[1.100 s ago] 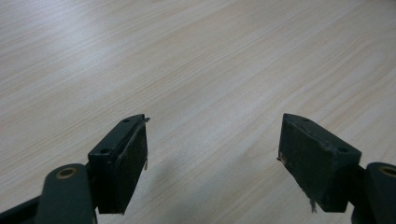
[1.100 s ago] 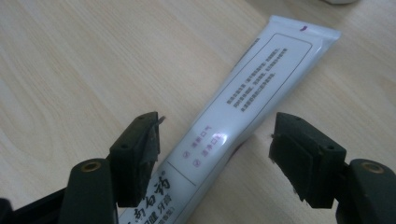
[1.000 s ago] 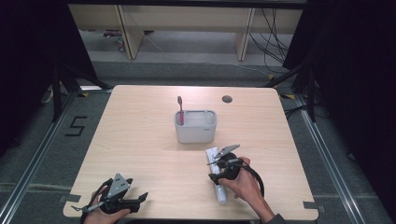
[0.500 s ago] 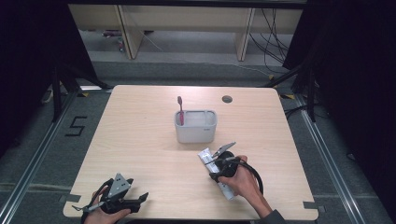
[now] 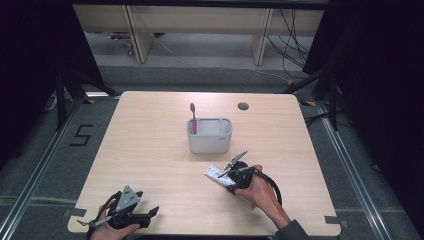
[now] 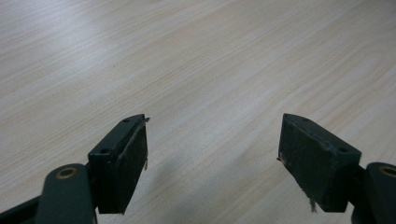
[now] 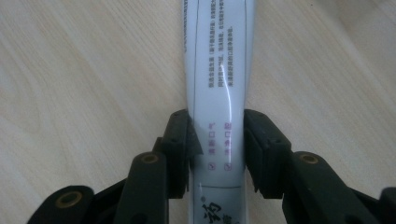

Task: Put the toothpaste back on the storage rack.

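Toothpaste tube [image 7: 219, 70]: light, soft-walled, glossy, likely slippery; lies flat at 5 o'clock of holder [image 5: 210, 136]. Right gripper [image 7: 217, 140] just closing, pads touching tube mid-body. Left gripper [image 6: 212, 154] wide open, empty.

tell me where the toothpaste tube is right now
In the high view the toothpaste tube lies on the table's near right, between the right gripper's jaws, just before the grey holder.

A pale grey holder [image 5: 209, 135] stands mid-bench [image 5: 150, 150] with a red toothbrush [image 5: 193, 117] upright in its left compartment. A round cable port [image 5: 243, 106] sits behind.
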Demonstrator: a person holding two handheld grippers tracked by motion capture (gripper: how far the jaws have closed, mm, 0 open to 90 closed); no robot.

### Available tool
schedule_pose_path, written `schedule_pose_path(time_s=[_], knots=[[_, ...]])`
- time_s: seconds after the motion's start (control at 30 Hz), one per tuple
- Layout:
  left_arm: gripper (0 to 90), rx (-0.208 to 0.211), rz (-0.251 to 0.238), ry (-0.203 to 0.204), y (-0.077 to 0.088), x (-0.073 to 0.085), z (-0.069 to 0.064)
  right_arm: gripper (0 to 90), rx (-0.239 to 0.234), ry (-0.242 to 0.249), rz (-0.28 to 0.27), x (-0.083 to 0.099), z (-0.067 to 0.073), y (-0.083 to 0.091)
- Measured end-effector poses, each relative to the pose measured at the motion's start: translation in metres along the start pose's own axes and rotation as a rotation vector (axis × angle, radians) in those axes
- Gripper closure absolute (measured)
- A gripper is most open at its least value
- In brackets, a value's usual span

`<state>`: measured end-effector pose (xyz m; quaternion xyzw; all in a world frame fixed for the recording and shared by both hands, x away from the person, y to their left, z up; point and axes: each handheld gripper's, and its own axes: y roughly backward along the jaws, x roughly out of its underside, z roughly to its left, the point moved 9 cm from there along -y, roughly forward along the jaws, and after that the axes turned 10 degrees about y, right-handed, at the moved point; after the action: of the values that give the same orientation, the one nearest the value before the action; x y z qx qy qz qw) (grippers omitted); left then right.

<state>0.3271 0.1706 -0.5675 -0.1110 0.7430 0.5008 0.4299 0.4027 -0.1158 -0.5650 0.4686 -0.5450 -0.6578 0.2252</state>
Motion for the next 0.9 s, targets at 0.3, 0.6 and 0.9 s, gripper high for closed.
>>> schedule_pose_path(time_s=[0.3,0.6,0.9], knots=[[23.6,0.002,0.001,-0.004,0.0,-0.0006,-0.0006,63.7,-0.007,0.072,0.081,-0.0024,-0.0011,-0.0001],[23.5,-0.009,0.003,-0.011,0.001,-0.0011,0.0015,64.9,-0.047,0.095,0.118,-0.0034,-0.004,-0.0015],[23.5,-0.001,-0.006,-0.003,-0.0002,-0.002,0.0001,69.5,-0.029,0.134,0.106,-0.0023,-0.0041,0.0032]])
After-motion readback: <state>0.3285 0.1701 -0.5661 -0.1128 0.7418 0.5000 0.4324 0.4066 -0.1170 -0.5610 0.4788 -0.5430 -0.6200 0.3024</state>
